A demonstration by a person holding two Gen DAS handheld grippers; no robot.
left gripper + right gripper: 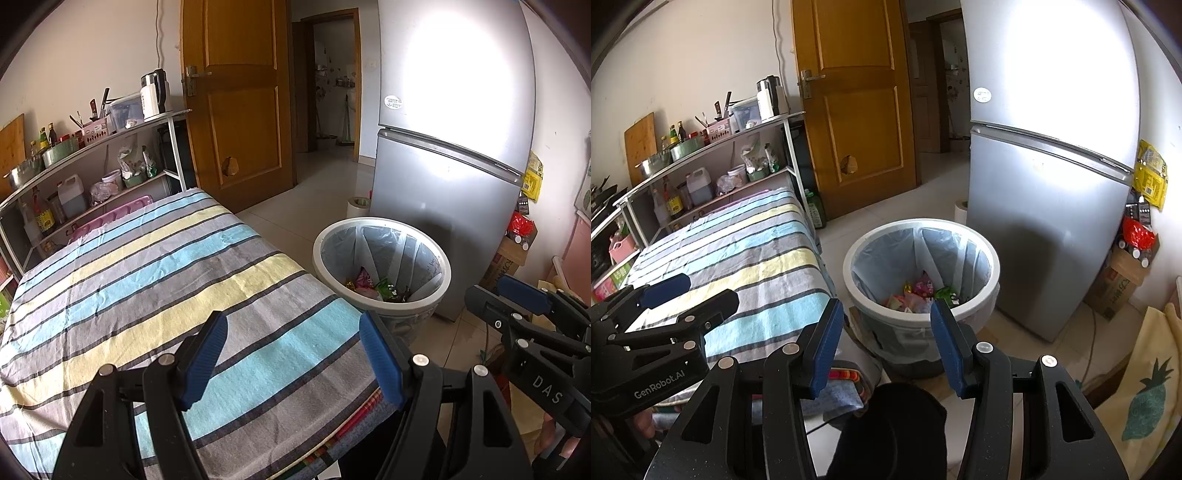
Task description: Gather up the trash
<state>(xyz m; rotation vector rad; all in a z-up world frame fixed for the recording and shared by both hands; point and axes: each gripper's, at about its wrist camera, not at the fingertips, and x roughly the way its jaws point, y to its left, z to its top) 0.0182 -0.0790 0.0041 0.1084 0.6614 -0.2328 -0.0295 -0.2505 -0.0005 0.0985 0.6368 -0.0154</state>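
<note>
A white round trash bin with a clear liner stands on the floor by the table's right end; it also shows in the right wrist view. Several colourful snack wrappers lie at its bottom, also in the right wrist view. My left gripper is open and empty above the near right part of the striped tablecloth. My right gripper is open and empty, near the bin's front rim. Each gripper shows in the other's view: the right one, the left one.
A silver fridge stands right behind the bin. A brown wooden door and an open doorway are at the back. A metal shelf with bottles, pots and a kettle lines the left wall. Cardboard boxes sit right of the fridge.
</note>
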